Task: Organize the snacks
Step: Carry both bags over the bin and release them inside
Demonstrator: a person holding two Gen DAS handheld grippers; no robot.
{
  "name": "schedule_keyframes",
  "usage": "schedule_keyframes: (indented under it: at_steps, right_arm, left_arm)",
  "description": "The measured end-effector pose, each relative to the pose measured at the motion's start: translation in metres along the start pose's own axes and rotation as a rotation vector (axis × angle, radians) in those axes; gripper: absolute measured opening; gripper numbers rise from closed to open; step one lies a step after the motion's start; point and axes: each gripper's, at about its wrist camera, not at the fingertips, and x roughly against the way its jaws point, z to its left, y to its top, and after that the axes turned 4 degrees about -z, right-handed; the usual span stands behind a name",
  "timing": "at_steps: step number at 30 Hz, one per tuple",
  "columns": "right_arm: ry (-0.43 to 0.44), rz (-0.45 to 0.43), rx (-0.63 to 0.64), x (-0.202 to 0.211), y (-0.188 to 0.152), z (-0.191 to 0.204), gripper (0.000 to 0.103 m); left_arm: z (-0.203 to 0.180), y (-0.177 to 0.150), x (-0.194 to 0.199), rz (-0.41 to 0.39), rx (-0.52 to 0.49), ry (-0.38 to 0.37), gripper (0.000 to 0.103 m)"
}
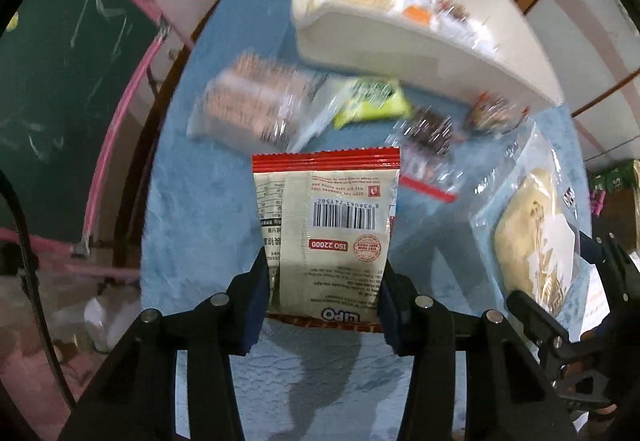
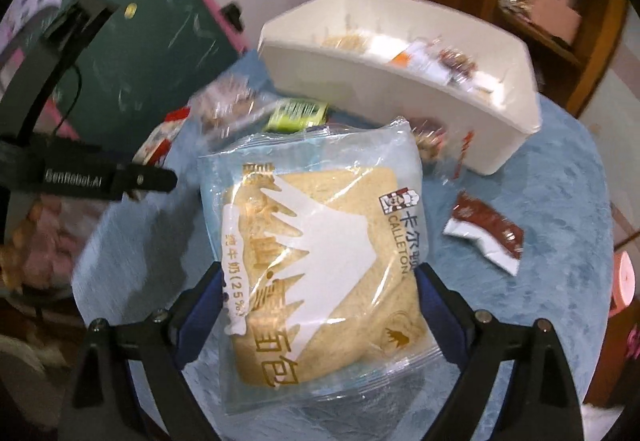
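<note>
Jaws: my left gripper (image 1: 324,289) clamps a red-edged cracker packet (image 1: 326,225), frame centre | my right gripper (image 2: 320,301) grips a bagged bread slice (image 2: 320,261) wide, centre | white bin (image 2: 400,101) upper right on blue surface (image 2: 540,301)

left tool (image 1: 324,293) clamps red-topped snack packet (image 1: 326,225) | above blue cloth (image 1: 192,225) | white bin (image 1: 420,41) beyond

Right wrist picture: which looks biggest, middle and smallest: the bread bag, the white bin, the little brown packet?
1. bread bag, though it is nearest the camera, held in the right gripper
2. white bin, a close second
3. brown packet
</note>
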Motion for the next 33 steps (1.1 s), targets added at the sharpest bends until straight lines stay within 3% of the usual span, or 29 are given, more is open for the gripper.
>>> schedule_keyframes:
  at_steps: [15,23,33]
  right_arm:
    - [-0.163,-0.238,-0.249,0.071,0.088,-0.039,0.092]
    - [-0.199,-0.297,-0.314,0.083,0.131,-0.065,0.092]
    - [-0.229,-0.314,-0.363,0.071,0.168,-0.091,0.093]
  left_arm:
    - [-0.045,0.104,0.089,-0.302,-0.149,-0.024,0.046]
    - [-0.053,0.153,0.102,-0.381,-0.146,-0.029,0.046]
    - [-0.066,0.2,0.089,-0.411,-0.142,-0.014,0.046]
